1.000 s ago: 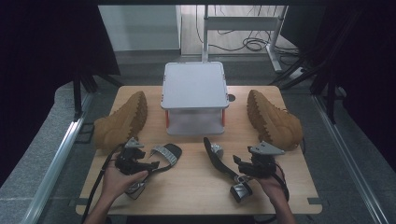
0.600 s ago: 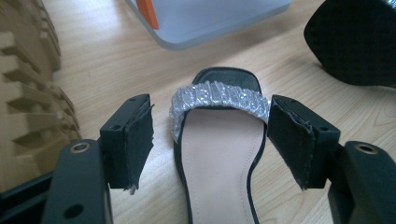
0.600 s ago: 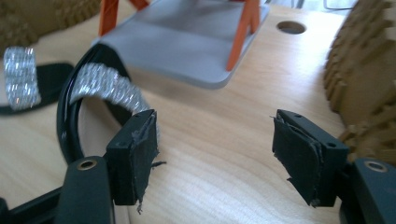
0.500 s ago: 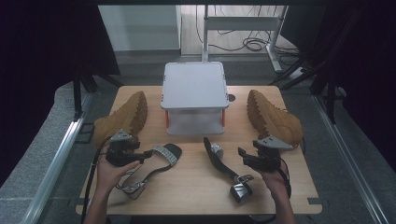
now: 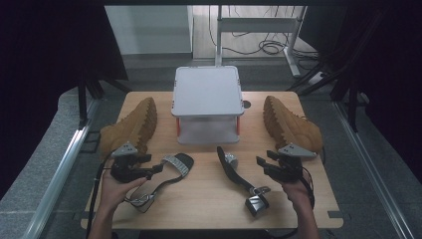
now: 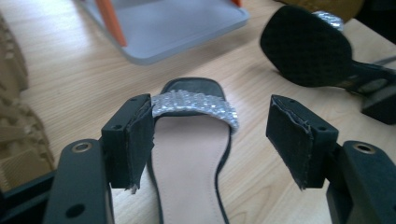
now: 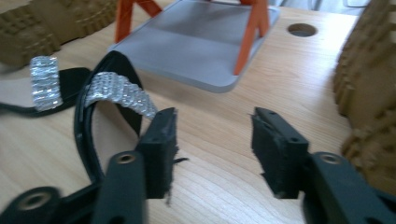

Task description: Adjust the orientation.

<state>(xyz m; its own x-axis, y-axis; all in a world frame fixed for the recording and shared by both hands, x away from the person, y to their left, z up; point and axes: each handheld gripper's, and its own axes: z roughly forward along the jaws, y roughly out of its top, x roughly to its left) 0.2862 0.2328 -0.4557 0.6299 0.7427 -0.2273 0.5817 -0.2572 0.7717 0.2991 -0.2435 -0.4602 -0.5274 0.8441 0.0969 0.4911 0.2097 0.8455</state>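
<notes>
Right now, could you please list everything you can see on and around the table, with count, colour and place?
Sandals: two, black with silver straps; left sandal upright before the left gripper, right sandal on its side at centre-right.
Boots: two, tan; left boot and right boot on their sides at the table's edges.
Rack: one, grey shelves with orange posts, back centre.
Table: one, light wood.
Desk frame: one, white, behind, with cables on the floor.
Left gripper: black, jaws open, sandal toe between them untouched.
Right gripper: black, jaws just closing, nothing between them.
</notes>
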